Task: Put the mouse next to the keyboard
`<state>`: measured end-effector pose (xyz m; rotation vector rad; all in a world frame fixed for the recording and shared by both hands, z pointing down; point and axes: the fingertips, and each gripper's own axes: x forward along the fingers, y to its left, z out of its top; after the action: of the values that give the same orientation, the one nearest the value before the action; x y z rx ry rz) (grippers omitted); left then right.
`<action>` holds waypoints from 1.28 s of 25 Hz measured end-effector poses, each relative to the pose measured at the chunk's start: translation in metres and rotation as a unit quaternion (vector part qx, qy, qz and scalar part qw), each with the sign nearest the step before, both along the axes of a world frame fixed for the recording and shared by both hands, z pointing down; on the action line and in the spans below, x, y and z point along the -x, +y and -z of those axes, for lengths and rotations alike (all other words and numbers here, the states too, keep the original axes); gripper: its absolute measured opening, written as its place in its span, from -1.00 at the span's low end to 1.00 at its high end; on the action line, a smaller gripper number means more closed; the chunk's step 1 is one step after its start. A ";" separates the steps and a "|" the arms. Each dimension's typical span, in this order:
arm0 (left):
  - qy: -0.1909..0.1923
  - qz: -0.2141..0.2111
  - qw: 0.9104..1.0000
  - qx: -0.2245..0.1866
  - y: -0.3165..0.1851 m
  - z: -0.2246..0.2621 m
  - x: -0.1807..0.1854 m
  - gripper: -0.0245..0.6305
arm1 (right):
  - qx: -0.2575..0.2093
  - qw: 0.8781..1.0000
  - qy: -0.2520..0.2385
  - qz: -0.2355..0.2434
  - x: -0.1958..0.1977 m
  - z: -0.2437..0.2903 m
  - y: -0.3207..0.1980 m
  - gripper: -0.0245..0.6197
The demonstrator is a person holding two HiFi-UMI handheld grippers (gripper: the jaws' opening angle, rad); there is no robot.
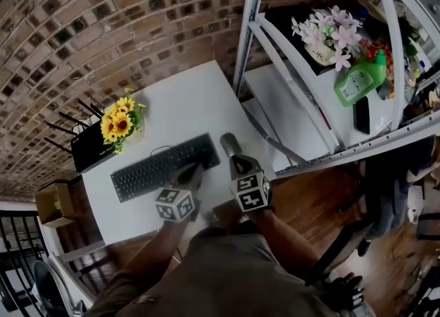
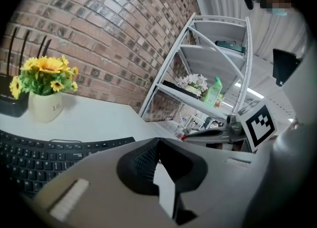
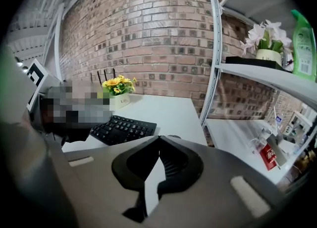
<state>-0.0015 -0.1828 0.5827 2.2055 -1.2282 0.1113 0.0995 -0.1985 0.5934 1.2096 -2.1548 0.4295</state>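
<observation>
Overhead, the head view shows a white table (image 1: 185,95) against a brick wall (image 1: 103,27), with a black keyboard (image 1: 161,168) lying close to its near edge. The left gripper (image 1: 192,171) hangs over the keyboard's right end, and the right gripper (image 1: 230,145) is just right of it, over bare table. From above the jaws cannot be judged. Each gripper view shows its own pair pressed together at the tips with nothing between them.

Only the right gripper view shows what may be the mouse (image 3: 173,136). It is a dark rounded sliver past the jaw tips, on the table just right of the keyboard's right end. In the head view the right gripper covers that spot.

Far left on the table stand sunflowers (image 1: 120,122) in a pale pot, with a black router (image 1: 89,145) beside them. Right of the table is a white rack (image 1: 323,102) holding pink flowers (image 1: 328,34) and a green bottle (image 1: 359,78). Only the head view shows the wood floor (image 1: 309,195) and a cardboard box (image 1: 53,204) left of the table.
</observation>
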 end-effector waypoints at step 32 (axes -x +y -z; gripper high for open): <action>-0.037 0.112 0.990 -0.079 0.189 0.067 -0.062 -0.92 | -0.064 0.978 -0.087 0.181 -0.022 0.068 0.184 -0.88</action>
<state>0.0610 0.0057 0.5156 2.1941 -1.5656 0.0048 0.1215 -0.0148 0.5251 0.8413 -2.5220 0.2486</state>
